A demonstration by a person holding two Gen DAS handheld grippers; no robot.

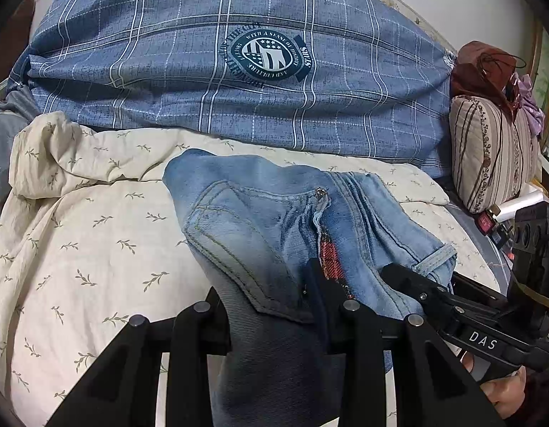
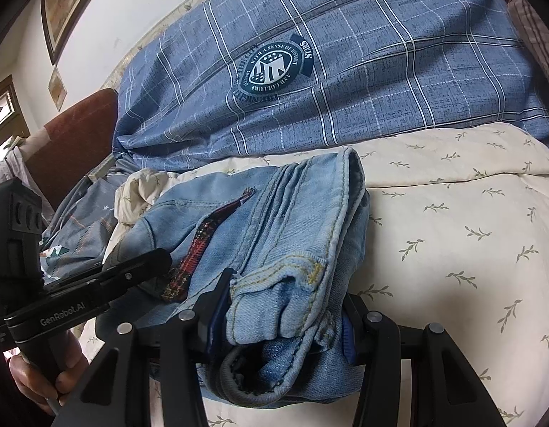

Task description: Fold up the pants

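Here the folded jeans [image 1: 274, 220] lie on the cream leaf-print quilt [image 1: 96, 235] of the bed, their bulk running away from both tools toward the blue plaid duvet [image 1: 238, 71]. The left tool [image 1: 274, 316] pinches the near dark edge; the right tool [image 2: 281, 323] clamps the near hem bundle, apparently several layers.

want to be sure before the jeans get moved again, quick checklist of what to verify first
1. Left gripper clamped on jeans: ok.
2. Right gripper clamped on the bundled denim: ok.
3. Jeans folded into a compact stack: ok, several layers show.
4. Layer edges aligned: not ok, red plaid lining pokes out.
5. Bare cream leaf-print sheet beside the jeans for setting down: ok.
6. Underside layers flat: cannot tell.
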